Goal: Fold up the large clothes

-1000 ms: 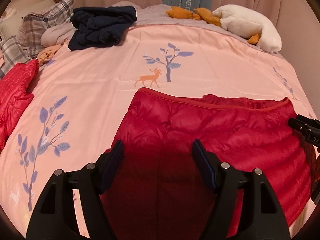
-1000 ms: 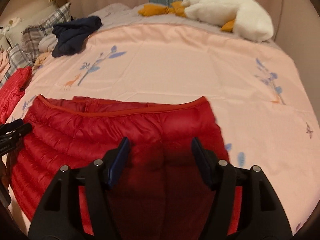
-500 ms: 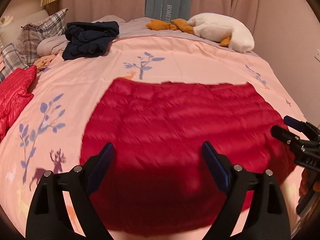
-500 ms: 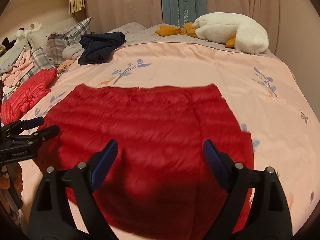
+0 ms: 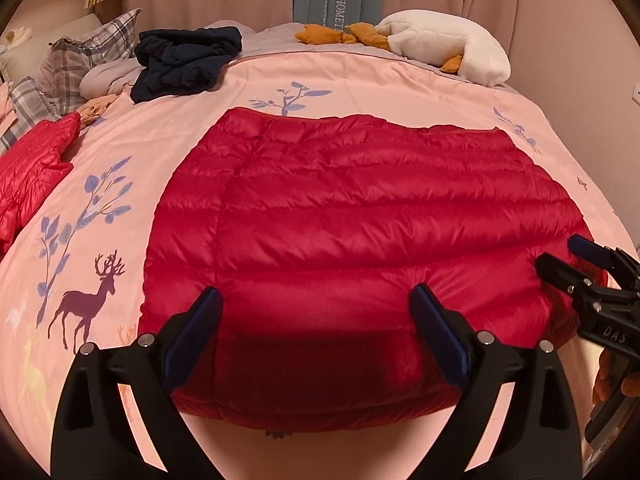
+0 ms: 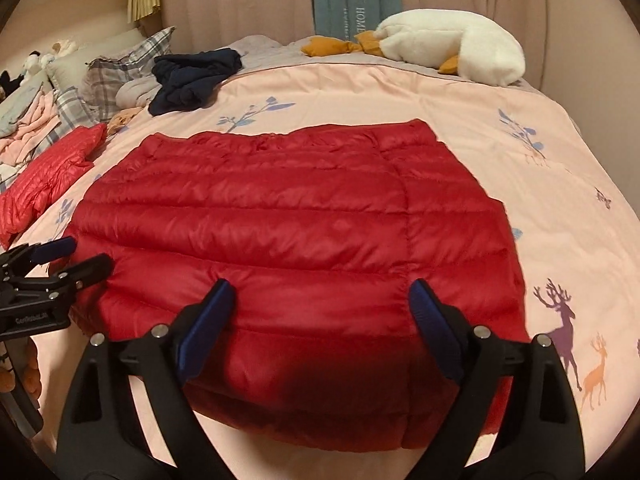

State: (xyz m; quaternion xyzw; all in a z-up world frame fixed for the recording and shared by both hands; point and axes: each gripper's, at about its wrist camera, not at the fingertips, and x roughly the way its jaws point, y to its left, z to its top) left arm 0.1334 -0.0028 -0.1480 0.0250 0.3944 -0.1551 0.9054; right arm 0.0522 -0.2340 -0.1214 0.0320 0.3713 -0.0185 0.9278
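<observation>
Red quilted jacket: the red down jacket [image 5: 360, 232] lies flat on the pink bedspread [image 5: 120, 152], doubled into a wide rectangle, its near folded edge just ahead of both of my tools.
Left hand-held gripper: my left hand-held gripper [image 5: 316, 336] hangs over the near edge with its jaws opening; fabric lies below them, but the pads press on nothing.
Right hand-held gripper: my right hand-held gripper [image 6: 322, 330] is spread wide over the same edge, nothing pinched. In the left view it shows at the jacket's right side [image 5: 576, 264].
Step in hand: I judge that one fold is laid down and let go, and the bundle is too wide to count as finished.
Next move: I would take one short side of the jacket, a tool at each corner, and carry it across to the other side. The puffy, slick shell will likely spring back, so I would pinch through every layer and press the crease afterwards.
Other clothes: a second red jacket [image 6: 52, 180] and a navy garment [image 6: 192, 80] wait near the pillows.
</observation>
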